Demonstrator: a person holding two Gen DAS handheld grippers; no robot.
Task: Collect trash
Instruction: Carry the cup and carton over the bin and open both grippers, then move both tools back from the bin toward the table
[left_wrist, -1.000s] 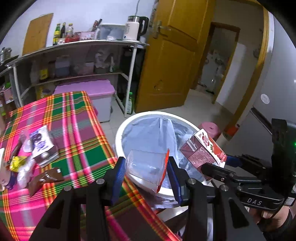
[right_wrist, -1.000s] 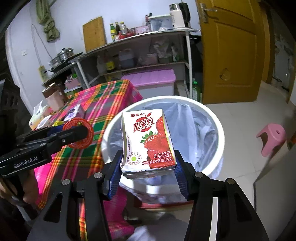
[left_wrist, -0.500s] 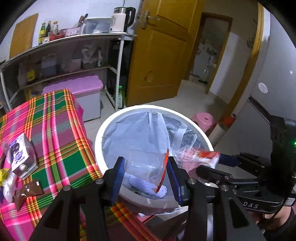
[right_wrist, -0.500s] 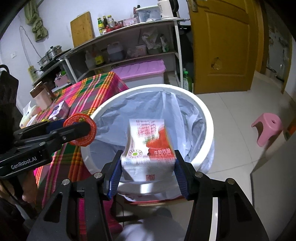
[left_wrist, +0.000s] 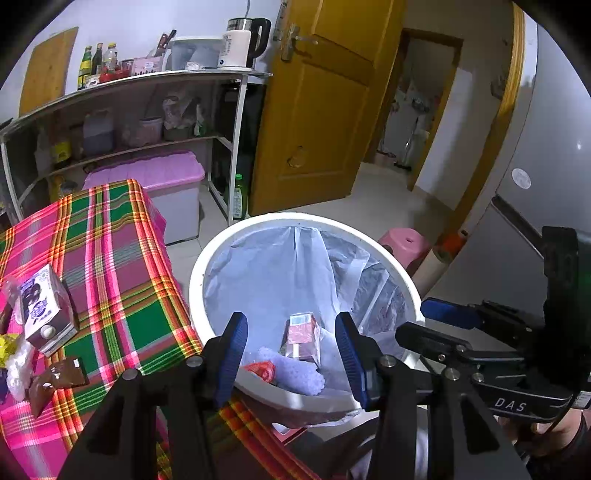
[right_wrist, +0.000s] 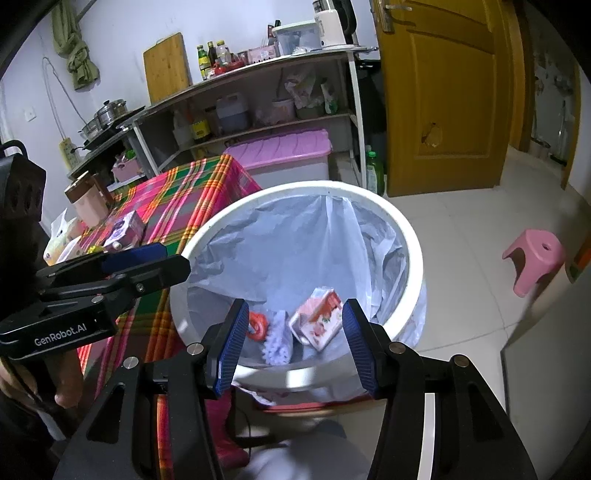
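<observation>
A white round trash bin (left_wrist: 207, 258) (right_wrist: 413, 236) with a pale plastic liner stands beside the plaid table. In it lie a red strawberry milk carton (left_wrist: 301, 338) (right_wrist: 319, 319), a clear cup with a red rim (left_wrist: 260, 369) (right_wrist: 256, 325) and a pale purple ridged piece (left_wrist: 295, 373) (right_wrist: 277, 338). My left gripper (left_wrist: 290, 354) is open and empty over the bin's near rim. My right gripper (right_wrist: 293, 341) is open and empty over the bin. Each gripper shows in the other's view, the right one (left_wrist: 443, 321) and the left one (right_wrist: 147, 262).
On the plaid tablecloth (left_wrist: 110, 258) lie a purple drink carton (left_wrist: 42, 314) (right_wrist: 123, 230), a brown wrapper (left_wrist: 55, 378) and yellow and white scraps (left_wrist: 11, 354). A pink stool (right_wrist: 533, 258) stands on the floor right of the bin. Shelves (left_wrist: 122, 122) and a pink-lidded box (left_wrist: 147, 177) stand behind.
Both grippers have opened. The clear cup left the left gripper and the milk carton left the right gripper; both now lie at the bottom of the bin.
</observation>
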